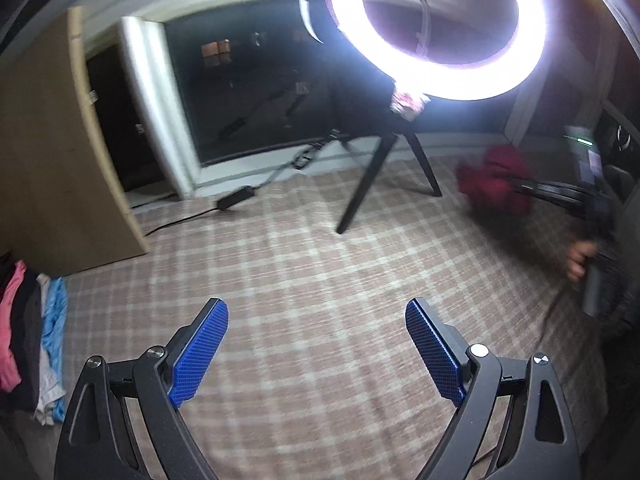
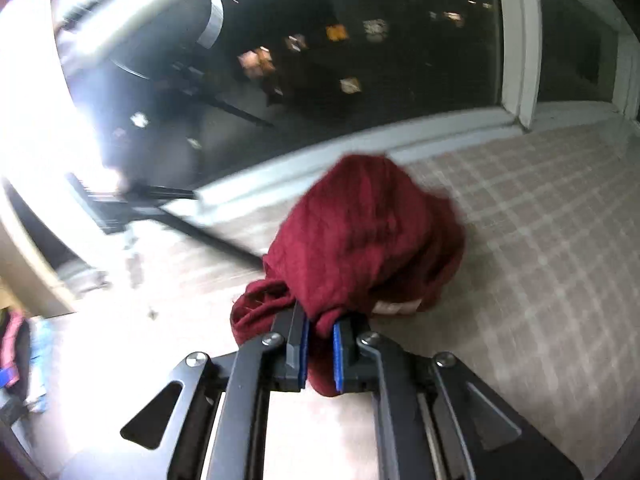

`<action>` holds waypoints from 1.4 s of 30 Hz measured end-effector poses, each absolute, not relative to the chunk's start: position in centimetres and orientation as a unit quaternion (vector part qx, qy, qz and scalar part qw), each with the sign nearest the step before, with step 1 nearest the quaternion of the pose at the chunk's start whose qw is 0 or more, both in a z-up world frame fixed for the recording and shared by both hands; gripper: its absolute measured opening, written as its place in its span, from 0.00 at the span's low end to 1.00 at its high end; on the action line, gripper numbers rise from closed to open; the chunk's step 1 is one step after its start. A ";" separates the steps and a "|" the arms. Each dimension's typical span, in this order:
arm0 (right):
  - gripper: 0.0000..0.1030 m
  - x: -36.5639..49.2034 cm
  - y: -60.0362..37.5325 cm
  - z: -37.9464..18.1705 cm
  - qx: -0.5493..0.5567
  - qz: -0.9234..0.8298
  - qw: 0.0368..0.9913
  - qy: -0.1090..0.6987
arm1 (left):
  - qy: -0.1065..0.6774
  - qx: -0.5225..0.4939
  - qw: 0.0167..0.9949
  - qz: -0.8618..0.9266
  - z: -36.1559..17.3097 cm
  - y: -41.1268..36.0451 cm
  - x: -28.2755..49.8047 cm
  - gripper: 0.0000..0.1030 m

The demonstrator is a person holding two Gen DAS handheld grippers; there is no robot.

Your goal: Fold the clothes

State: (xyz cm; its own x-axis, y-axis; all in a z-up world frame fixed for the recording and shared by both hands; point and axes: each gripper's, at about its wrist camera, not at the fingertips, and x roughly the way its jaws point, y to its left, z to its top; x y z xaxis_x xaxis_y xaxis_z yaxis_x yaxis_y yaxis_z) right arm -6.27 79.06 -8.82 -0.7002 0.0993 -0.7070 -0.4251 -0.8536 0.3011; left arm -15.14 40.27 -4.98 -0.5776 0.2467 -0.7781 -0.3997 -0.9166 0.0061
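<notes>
Two grippers: right gripper [image 2: 320, 344] clamps bunched maroon garment [image 2: 360, 240] nr checked bedsheet's [image 1: 304, 248] window edge; left gripper [image 1: 316, 320] spread wide, holding nothing.

Checked bedcover carrying the clothes

A pink-and-cream checked cover [image 1: 304, 248] is stretching across the whole surface, running up to the dark window. A pile of clothes [image 1: 28, 332] in pink, black, white and light blue is lying at its left edge, beside a wooden board [image 1: 52, 152] that is standing on the cover. The black tripod legs [image 1: 372, 176] of a ring light are resting on the far middle, with a black power brick [image 1: 236, 197] and its cable lying to their left. A bunched dark red garment [image 2: 360, 240] is sitting on the cover near the window sill, blurred.
</notes>
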 end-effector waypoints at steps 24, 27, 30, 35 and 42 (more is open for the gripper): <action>0.58 1.4 46.4 -4.8 -0.463 0.875 -0.024 0.141 | 0.102 -0.429 0.147 0.885 -4.5 20.1 -7.2 0.89; 0.58 1.9 46.1 -8.4 -0.483 0.868 0.007 0.116 | 0.117 -0.447 0.173 0.870 -6.8 21.7 -7.4 0.89; 0.58 1.0 45.1 -11.8 -0.502 0.860 0.020 0.089 | 0.127 -0.466 0.197 0.853 -9.2 23.3 -7.9 0.89; 0.58 -1.2 44.0 -14.1 -0.518 0.852 0.019 0.074 | 0.181 -0.477 0.176 0.842 -13.9 24.8 -10.8 0.89; 0.58 0.3 44.0 -14.1 -0.501 0.860 -0.008 0.098 | 0.117 -0.503 0.203 0.832 -16.5 23.7 -15.5 0.88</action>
State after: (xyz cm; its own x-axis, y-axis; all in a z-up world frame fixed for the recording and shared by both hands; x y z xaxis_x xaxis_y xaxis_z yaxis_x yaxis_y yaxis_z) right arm 0.32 43.97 -14.05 -0.4980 -0.1123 -0.8599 -0.0844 -0.9806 0.1769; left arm -15.52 23.67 -16.54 -0.4112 0.2195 -0.8847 -0.4554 -0.8902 -0.0093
